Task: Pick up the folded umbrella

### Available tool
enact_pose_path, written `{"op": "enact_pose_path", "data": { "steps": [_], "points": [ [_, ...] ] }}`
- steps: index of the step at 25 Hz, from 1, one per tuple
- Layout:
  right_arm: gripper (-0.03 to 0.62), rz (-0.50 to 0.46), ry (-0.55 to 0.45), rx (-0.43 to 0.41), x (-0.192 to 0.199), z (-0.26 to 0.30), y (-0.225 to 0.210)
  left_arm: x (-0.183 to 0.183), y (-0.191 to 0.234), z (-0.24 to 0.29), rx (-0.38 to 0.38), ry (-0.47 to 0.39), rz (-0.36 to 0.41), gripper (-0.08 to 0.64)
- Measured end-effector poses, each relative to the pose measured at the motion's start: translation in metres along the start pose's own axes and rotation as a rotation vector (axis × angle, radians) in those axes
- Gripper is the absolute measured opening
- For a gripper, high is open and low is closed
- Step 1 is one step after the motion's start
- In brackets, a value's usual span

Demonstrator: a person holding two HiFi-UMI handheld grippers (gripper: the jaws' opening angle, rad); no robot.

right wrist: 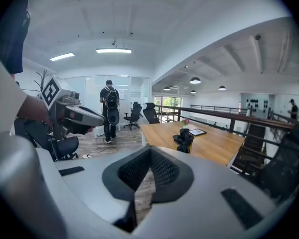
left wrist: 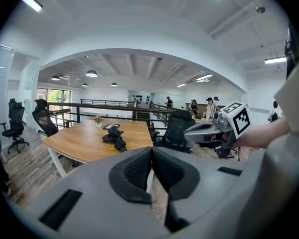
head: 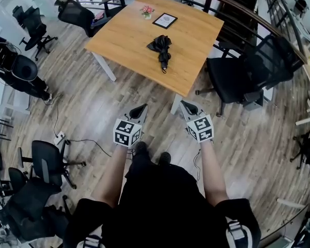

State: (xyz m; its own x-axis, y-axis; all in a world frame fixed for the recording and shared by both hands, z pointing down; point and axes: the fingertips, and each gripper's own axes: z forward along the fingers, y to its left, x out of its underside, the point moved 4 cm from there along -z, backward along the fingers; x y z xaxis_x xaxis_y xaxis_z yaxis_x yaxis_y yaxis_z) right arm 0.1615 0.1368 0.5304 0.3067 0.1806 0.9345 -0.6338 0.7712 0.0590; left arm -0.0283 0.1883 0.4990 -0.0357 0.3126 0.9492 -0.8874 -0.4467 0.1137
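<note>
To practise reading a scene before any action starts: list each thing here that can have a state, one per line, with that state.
folded umbrella: folded up, lying on the wooden table, not held.
left gripper: shut, empty, short of the table.
right gripper: shut, empty, short of the table.
flower pot: upright.
black-framed card: lying flat.

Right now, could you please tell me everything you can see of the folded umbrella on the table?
The folded umbrella is black, of soft-looking fabric gathered in loose crumpled folds, bulkier at its far end and narrowing to a tip that points toward the near table edge. It lies flat near the middle of the wooden table, touching only the tabletop.
</note>
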Motion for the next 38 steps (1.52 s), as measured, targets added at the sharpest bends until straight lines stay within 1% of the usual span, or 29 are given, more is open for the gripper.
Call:
{"op": "enact_pose_path", "data": {
  "steps": [4, 9, 13, 14, 15, 17, 18, 19, 21, 22, 24, 27, 31, 35, 38],
  "points": [
    [0.008, 0.011, 0.009, 0.015, 0.004, -0.002, 0.0, 0.001, -0.004, -0.002, 0.002, -0.001, 0.003, 0.02],
    [0.008, 0.007, 0.006, 0.032, 0.005, -0.006, 0.004, 0.003, -0.002, -0.007, -0.019, -0.006, 0.01, 0.021],
    [0.009, -0.003, 0.0, 0.039, 0.003, -0.008, 0.006, 0.005, 0.0, -0.01, -0.013, -0.009, 0.003, 0.023],
    [0.018, -0.004, -0.007, 0.038, 0.001, -0.008, 0.007, 0.005, 0.0, -0.011, -0.013, -0.01, 0.0, 0.025],
    [0.041, -0.005, -0.016, 0.036, 0.0, -0.008, 0.008, 0.005, 0.001, -0.012, -0.013, -0.011, -0.003, 0.039],
    [0.103, -0.005, -0.032, 0.027, -0.001, -0.008, 0.011, 0.006, 0.002, -0.013, -0.013, -0.009, -0.007, 0.136],
    [0.14, -0.005, -0.039, 0.022, -0.002, -0.008, 0.013, 0.007, 0.002, -0.014, -0.014, -0.008, -0.006, 0.169],
    [0.178, -0.003, -0.044, 0.019, -0.003, -0.007, 0.014, 0.007, 0.003, -0.015, -0.016, -0.009, -0.006, 0.189],
    [0.235, -0.002, -0.052, 0.016, -0.005, -0.005, 0.016, 0.007, 0.006, -0.017, -0.019, -0.012, -0.008, 0.201],
    [0.264, -0.005, -0.055, 0.016, -0.006, -0.004, 0.017, 0.007, 0.007, -0.018, -0.02, -0.013, -0.009, 0.221],
    [0.296, -0.01, -0.056, 0.012, -0.008, -0.001, 0.019, 0.007, 0.01, -0.019, -0.019, -0.014, -0.011, 0.253],
    [0.31, -0.007, -0.049, 0.005, -0.009, 0.005, 0.021, 0.008, 0.014, -0.019, -0.016, -0.014, -0.014, 0.262],
    [0.31, -0.002, -0.047, 0.008, -0.009, 0.01, 0.024, 0.01, 0.02, -0.021, -0.021, -0.02, -0.022, 0.264],
    [0.31, 0.015, -0.051, 0.02, -0.012, 0.017, 0.026, 0.01, 0.032, -0.023, -0.015, -0.027, -0.044, 0.264],
    [0.31, 0.019, -0.048, 0.033, -0.014, 0.026, 0.028, 0.01, 0.043, -0.022, -0.005, -0.027, -0.044, 0.264]
  ]
}}
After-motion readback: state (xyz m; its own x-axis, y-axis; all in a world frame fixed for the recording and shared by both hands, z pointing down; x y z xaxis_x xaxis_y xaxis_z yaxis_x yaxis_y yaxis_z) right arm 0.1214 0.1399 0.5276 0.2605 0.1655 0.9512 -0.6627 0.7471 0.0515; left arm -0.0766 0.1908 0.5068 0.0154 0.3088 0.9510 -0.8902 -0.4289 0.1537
